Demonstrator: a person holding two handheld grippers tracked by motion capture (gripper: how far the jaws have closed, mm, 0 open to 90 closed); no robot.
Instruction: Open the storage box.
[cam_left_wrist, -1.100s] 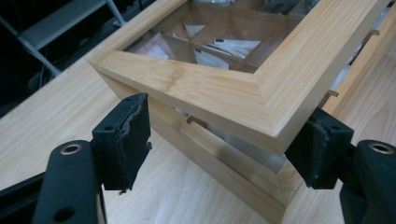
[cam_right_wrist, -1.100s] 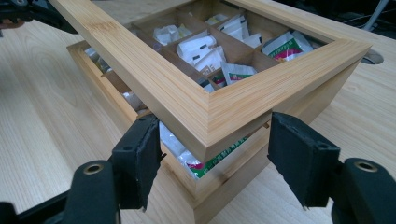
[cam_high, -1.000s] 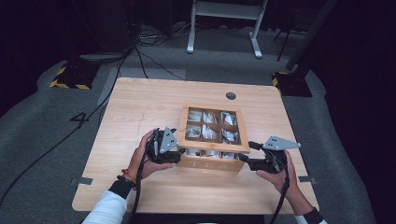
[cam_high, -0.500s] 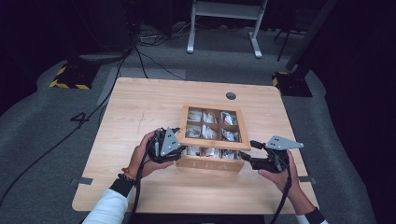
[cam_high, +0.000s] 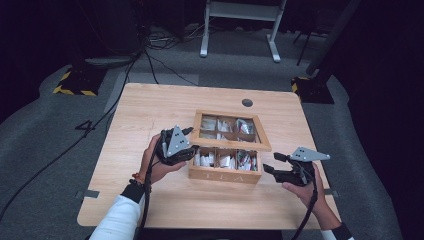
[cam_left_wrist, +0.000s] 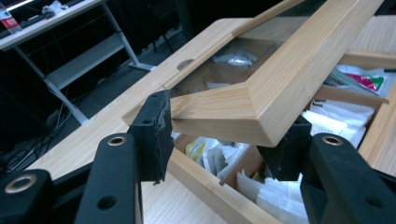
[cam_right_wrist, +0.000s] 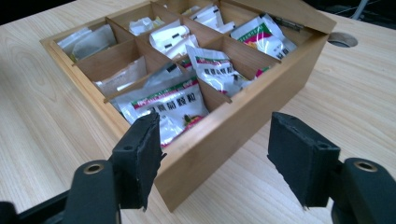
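A wooden tea box (cam_high: 225, 170) of sachets sits mid-tabletop (cam_high: 150, 115) as the left gripper (cam_left_wrist: 224, 140), fingers (cam_left_wrist: 152, 135) just closing on a corner of its glass-paned lid (cam_left_wrist: 280, 79), holds it half-raised. The right gripper (cam_right_wrist: 219, 158) waits open-fingered at the box's corner, gripping nothing — best used to steady the base while the lid swings slowly back on its hinges.

The left gripper (cam_high: 186, 134), held in the person's left hand (cam_high: 156, 164), sits at the near left corner of the wooden box (cam_high: 225, 175), and its jaws, which have just been closing, are clamped on the corner of the raised lid (cam_left_wrist: 275, 88). The right gripper (cam_high: 272, 162), in the right hand (cam_high: 302, 186), lies low and level just beside the box's near right corner, jaws spread wide with nothing between them. Both forearms come in from the near side of the box, the left in a white sleeve (cam_high: 117, 220).
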